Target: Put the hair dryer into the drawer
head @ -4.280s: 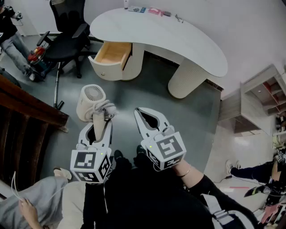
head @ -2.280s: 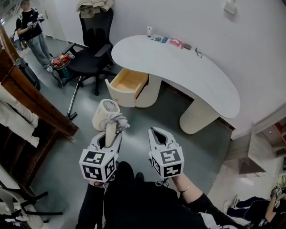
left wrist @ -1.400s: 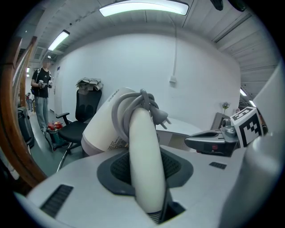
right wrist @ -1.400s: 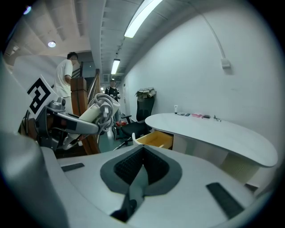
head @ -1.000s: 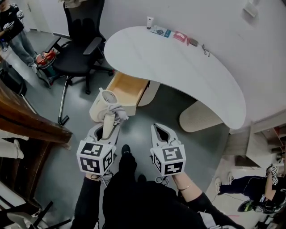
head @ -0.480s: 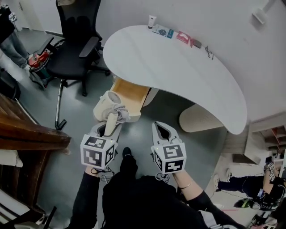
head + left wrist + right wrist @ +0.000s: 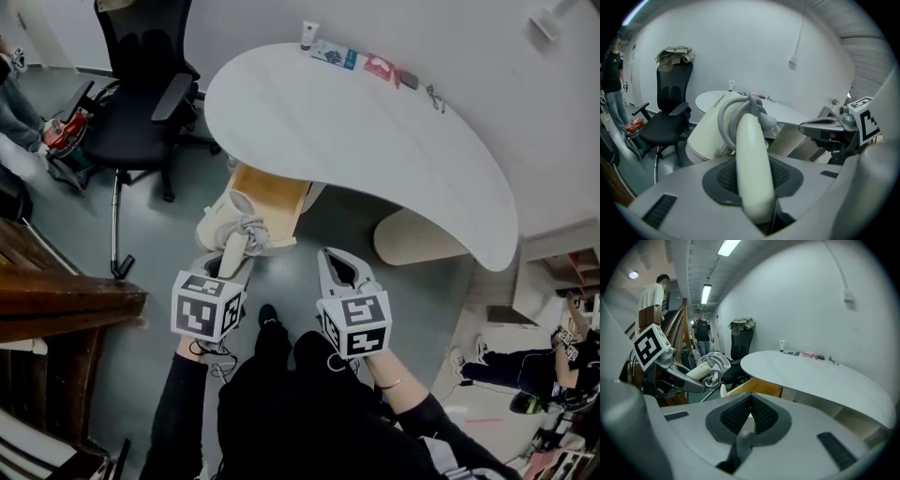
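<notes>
**A:** Holding the hair dryer (image 7: 228, 217) in the left gripper (image 7: 231, 257). Clamped on the cream handle, roughly half open around it.

**B:** Same from the left gripper view: pinching the handle low down between the pads (image 7: 787, 176). Grey cord (image 7: 755, 107) bundled just past the fingertips, barrel beyond that.

**A:** And the right gripper (image 7: 328, 257)?

**B:** Closed tip to tip, gripping nothing. Riding just to the right of the left one, pointing the same way.

**A:** In the drawer (image 7: 274, 193) yet?

**B:** Not inside. Carrying the barrel in the air just ahead of the left fingers, overlapping the open wooden drawer's near corner from the head view. Hard to tell whether above it or just short of it.

**A:** Showing beyond the right fingertips as well, tucked under the rim of the white desk (image 7: 375, 127).

**B:** Black office chair (image 7: 141, 103) further off, beyond the left fingers and to their left, well apart from the dryer.
</notes>
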Available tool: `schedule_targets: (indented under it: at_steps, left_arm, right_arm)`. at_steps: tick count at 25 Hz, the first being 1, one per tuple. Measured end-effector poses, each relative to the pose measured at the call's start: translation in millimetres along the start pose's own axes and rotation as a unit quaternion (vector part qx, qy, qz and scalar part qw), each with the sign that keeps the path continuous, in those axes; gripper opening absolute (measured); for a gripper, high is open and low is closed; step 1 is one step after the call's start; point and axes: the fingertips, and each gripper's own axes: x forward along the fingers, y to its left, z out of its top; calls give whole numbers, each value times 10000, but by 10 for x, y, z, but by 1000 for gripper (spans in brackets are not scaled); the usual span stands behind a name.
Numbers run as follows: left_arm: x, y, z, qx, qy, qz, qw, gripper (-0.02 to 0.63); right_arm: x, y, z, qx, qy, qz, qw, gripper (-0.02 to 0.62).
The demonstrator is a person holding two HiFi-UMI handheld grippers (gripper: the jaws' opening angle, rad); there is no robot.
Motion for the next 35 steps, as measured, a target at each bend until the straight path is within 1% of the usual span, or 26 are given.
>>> schedule_targets:
  at_steps: [5, 8, 11, 14, 18, 22, 28, 35]
  left_arm:
    - [196, 44, -36, 194, 498, -148, 9985, 133]
    - [298, 88, -68, 298, 722, -180, 9968, 133]
    - [420, 119, -101, 293, 990, -274, 9943, 133]
    - [555, 134, -157, 291, 1340, -449, 9895, 133]
    - [723, 170, -191, 448, 1805, -655, 9804, 133]
    - [874, 169, -196, 474, 2216, -928, 9696, 133]
    - [1086, 246, -201, 744, 2868, -912, 9507, 133]
    - [1326, 302, -209, 899, 3394, -1025, 9307, 133]
  right_arm:
    - [79, -20, -26, 28, 91, -20, 10000, 2]
    - [118, -22, -41, 69, 128, 0, 9999, 2]
    - [174, -64, -53, 102, 172, 12, 9998, 2]
    - [257, -127, -68, 152, 203, 11, 9997, 2]
    - [390, -217, -50, 233, 231, 27, 9995, 2]
    - [518, -322, -17, 299, 277, 44, 9992, 2]
    - [714, -491, -40, 414, 429, 122, 9981, 2]
    - [985, -548, -96, 424, 697, 376, 9960, 2]
